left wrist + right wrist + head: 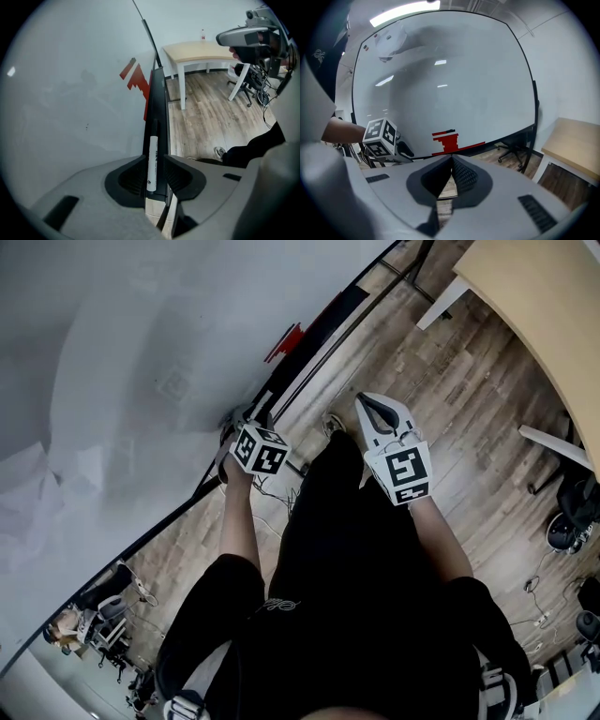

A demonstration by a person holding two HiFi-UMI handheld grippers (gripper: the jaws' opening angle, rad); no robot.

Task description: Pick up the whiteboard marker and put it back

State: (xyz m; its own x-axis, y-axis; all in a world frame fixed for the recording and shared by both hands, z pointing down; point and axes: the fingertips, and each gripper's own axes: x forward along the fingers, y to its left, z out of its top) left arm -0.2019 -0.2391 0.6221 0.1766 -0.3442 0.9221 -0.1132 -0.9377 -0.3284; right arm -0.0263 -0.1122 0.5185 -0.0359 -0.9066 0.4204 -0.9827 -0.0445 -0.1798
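peering along our left gripper [153,159], we found the marker [152,164] lying lengthwise on the tray [157,93], ungripped between its open jaws.

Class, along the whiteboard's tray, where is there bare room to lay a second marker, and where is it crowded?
Free: the tray beyond the marker's far end, running up alongside the red marks. Crowded: the near end, where the left gripper's open jaws flank the marker.
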